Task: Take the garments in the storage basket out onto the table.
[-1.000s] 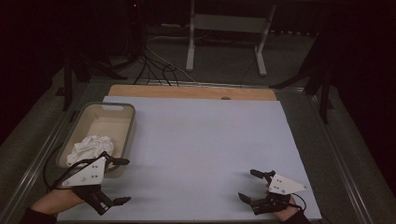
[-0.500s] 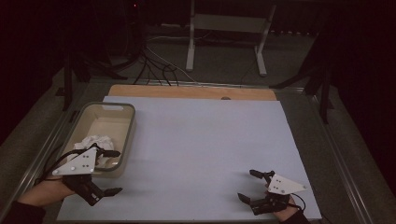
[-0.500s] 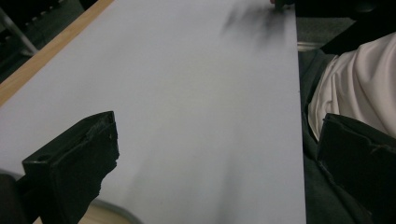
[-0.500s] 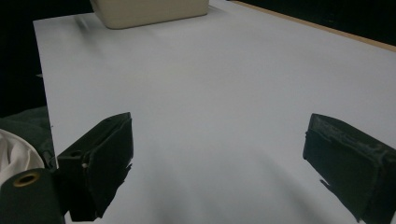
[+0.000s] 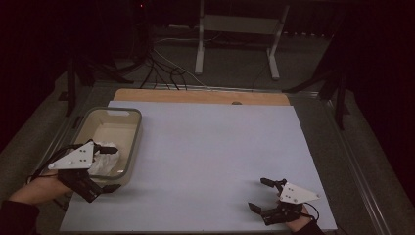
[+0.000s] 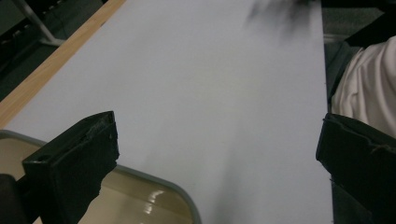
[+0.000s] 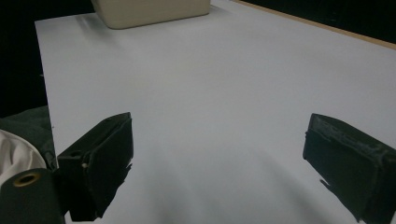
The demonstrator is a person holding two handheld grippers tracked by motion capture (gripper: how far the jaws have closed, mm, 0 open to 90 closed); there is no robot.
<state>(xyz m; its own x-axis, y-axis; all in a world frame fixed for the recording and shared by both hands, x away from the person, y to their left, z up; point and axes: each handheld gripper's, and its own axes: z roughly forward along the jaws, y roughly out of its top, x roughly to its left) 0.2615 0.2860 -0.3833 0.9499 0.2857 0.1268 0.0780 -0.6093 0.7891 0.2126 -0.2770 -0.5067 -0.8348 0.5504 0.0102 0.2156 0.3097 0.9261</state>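
Observation:
A beige plastic bin stands at the left of the pale table board, with a crumpled white cloth at its near end. My left gripper hovers open at the bin's near right corner, one jaw over the cloth and the other outside the rim. In the left gripper view the left gripper has its jaws spread wide with nothing between them, above the bin's rim. My right gripper rests open near the front right edge. The right gripper view has the right gripper empty and the bin far off.
A wooden strip runs along the board's far edge. Beyond it the dark floor holds cables and a metal stand. A white sleeve lies at the right of the left gripper view.
My left gripper has moved left and away from me, up to the bin's near end. The right gripper has stayed put.

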